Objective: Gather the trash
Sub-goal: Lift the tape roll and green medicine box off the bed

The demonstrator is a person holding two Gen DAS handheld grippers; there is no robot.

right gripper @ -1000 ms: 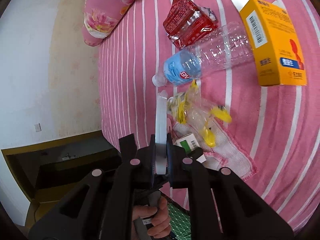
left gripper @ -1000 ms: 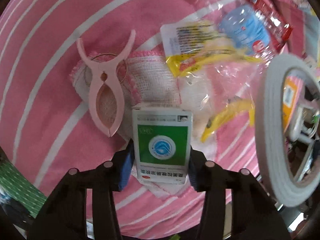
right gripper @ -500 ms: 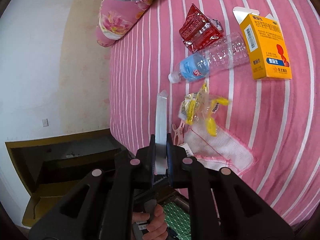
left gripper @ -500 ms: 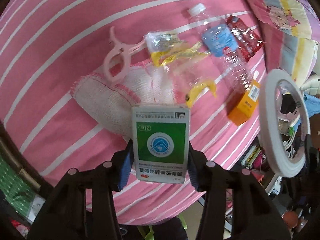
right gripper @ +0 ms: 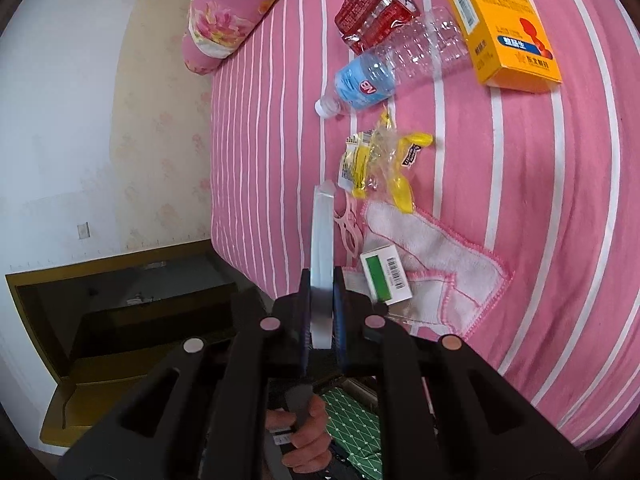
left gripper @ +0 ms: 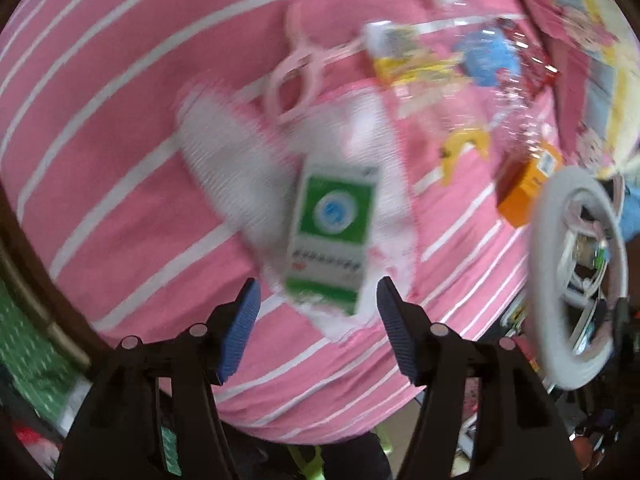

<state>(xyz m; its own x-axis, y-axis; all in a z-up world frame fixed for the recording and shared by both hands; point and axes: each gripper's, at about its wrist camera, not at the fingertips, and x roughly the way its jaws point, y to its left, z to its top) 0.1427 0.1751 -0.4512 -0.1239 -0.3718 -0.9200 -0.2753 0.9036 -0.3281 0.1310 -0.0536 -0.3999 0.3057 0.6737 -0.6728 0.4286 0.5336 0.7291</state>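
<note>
- Currently, the left gripper (left gripper: 318,312) has its jaws apart; they have just been opening, and neither blue pad touches anything.
- Just ahead of that gap, a green-and-white medicine box (left gripper: 332,236) appears blurred against a white cloth with pink edging (left gripper: 236,160); whether it rests on the cloth cannot be told.
- Beyond the cloth lies a pink clothes peg (left gripper: 296,80).
- Further ahead and to the right sit a yellow-and-clear wrapper (left gripper: 416,64), a clear plastic bottle with a blue label (left gripper: 488,60), a red snack packet (left gripper: 536,68) and an orange carton (left gripper: 528,180), all on a pink striped bedsheet (left gripper: 120,120).
- The right gripper (right gripper: 322,316) is clamped on a white tape roll (right gripper: 322,248), seen edge-on between its pads.
- Below it, a hand (right gripper: 304,432) grips the handle of the other tool.
</note>
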